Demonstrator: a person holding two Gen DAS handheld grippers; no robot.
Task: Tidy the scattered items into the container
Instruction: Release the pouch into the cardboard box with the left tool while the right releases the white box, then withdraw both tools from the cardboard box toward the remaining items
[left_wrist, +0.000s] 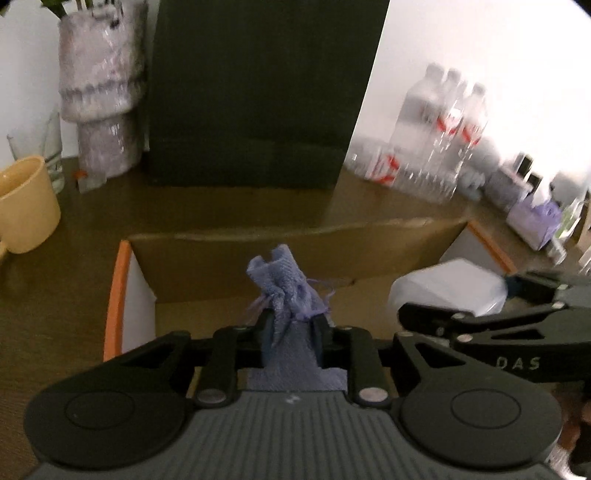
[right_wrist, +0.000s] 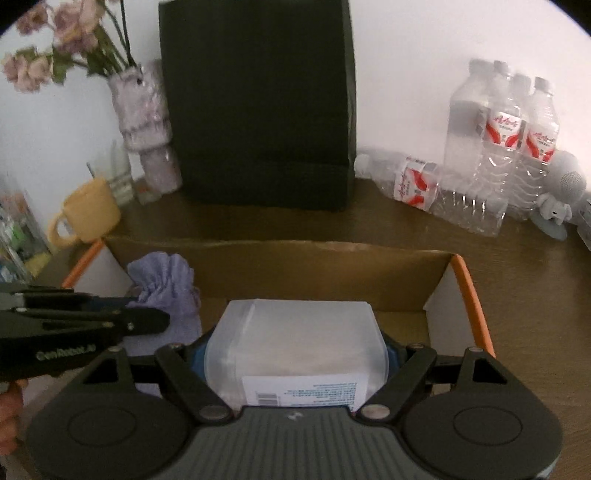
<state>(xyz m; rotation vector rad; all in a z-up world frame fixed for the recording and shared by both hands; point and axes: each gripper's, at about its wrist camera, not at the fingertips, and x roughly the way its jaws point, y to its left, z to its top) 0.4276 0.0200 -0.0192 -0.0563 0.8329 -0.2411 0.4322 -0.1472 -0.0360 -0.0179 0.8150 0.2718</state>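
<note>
An open cardboard box (left_wrist: 236, 254) with orange-edged flaps lies on the brown table; it also shows in the right wrist view (right_wrist: 332, 258). My left gripper (left_wrist: 293, 332) is shut on a lilac drawstring pouch (left_wrist: 284, 291) and holds it over the box's left part; the pouch shows in the right wrist view (right_wrist: 166, 284) too. My right gripper (right_wrist: 295, 350) is shut on a translucent white plastic box (right_wrist: 299, 332) with a printed label, held over the box's right part. That plastic box shows in the left wrist view (left_wrist: 450, 284).
A tall black bag (right_wrist: 258, 107) stands behind the box. A yellow mug (right_wrist: 92, 210), a glass and a vase of flowers (right_wrist: 144, 122) are at the back left. Several water bottles (right_wrist: 498, 136), one lying down, and a grey plush toy (right_wrist: 561, 192) are at the back right.
</note>
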